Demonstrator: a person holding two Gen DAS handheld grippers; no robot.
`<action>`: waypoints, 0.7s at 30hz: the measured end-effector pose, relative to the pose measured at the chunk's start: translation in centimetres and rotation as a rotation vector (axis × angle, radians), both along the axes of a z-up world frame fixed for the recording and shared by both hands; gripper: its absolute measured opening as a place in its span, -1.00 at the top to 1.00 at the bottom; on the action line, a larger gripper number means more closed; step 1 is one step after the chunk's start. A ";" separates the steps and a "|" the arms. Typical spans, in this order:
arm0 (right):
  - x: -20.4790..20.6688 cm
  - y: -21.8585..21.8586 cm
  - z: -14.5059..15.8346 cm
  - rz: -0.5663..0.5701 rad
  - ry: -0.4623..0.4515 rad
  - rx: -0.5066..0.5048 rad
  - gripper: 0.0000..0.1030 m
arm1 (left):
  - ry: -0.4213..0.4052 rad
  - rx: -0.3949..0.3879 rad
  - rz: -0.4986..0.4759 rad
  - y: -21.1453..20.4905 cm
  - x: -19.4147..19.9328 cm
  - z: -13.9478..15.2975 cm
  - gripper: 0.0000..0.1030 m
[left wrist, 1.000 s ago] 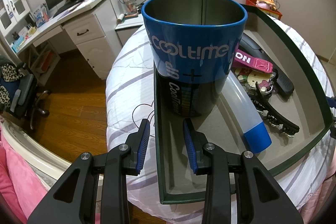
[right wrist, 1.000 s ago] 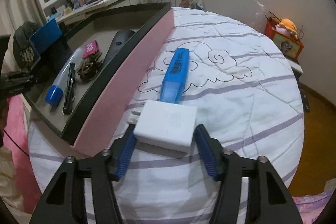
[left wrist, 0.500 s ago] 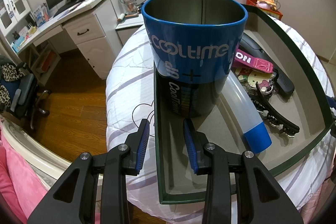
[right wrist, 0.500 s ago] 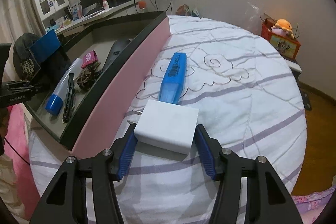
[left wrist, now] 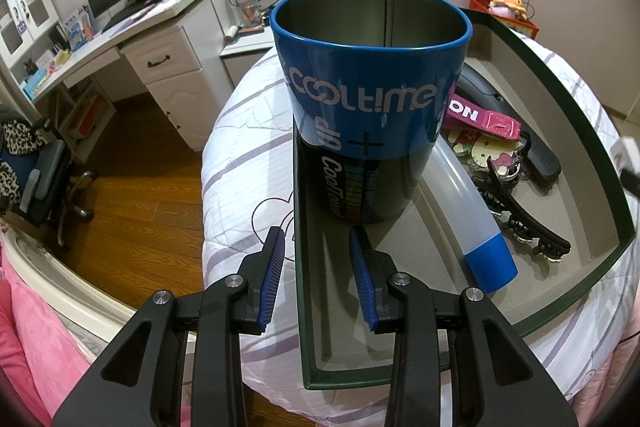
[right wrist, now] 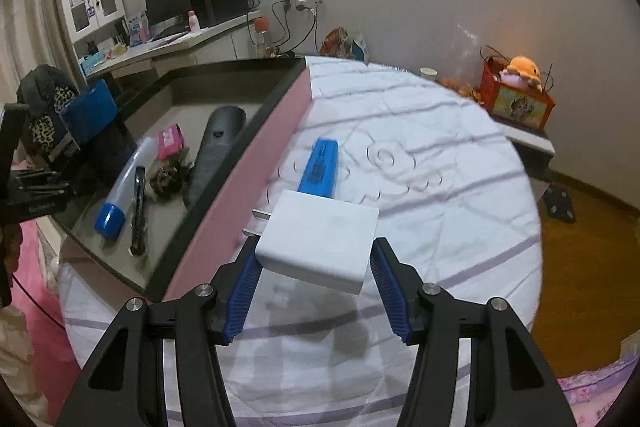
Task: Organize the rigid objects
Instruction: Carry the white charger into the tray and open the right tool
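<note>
White charger: a flat white block with rounded corners and two metal prongs showing at its left end; it sits tilted, lifted clear of the bedsheet, with its shadow on the cloth below.
Right claw: clenched on the white charger, one blue ribbed pad pressed to each side; the black arms angle downward over the bed.
Blue case: a long blue box with a dark label lies flat on the bedsheet just beyond the charger, apart from it.
Box: a shallow box with dark rim and pink outer wall lies on the bed, left of the charger in the right wrist view.
Box contents: a blue and black cup printed "COOLTIME" stands upright in a corner; beside it lie a clear tube with a blue cap, a black hair clip, a pink lanyard, cartoon key charms and a dark remote-like object.
Left claw: released, its pads parted with nothing pressed between them; it straddles the box's near wall, one pad outside and one inside, pointing steeply down just short of the cup.
Bed: a white sheet with purple stripes carries everything.
Bench: a white one with a monitor stands against the far wall.
</note>
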State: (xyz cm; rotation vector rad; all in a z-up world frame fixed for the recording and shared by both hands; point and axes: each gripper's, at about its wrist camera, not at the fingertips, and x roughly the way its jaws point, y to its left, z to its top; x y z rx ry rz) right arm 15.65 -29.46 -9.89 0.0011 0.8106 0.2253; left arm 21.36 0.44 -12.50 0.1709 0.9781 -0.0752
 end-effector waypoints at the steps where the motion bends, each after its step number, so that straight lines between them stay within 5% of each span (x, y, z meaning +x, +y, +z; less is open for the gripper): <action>1: 0.0 0.1 0.5 -0.002 -0.013 -0.002 -0.11 | 0.000 0.000 0.000 0.0 0.0 0.0 0.34; 11: 2.1 3.9 5.4 0.078 -0.106 -0.031 -0.11 | 0.000 -0.013 -0.003 -0.1 -0.1 0.0 0.34; 21: 5.1 8.6 5.7 0.182 -0.087 -0.053 -0.11 | 0.001 -0.023 -0.015 -0.2 -0.1 0.1 0.34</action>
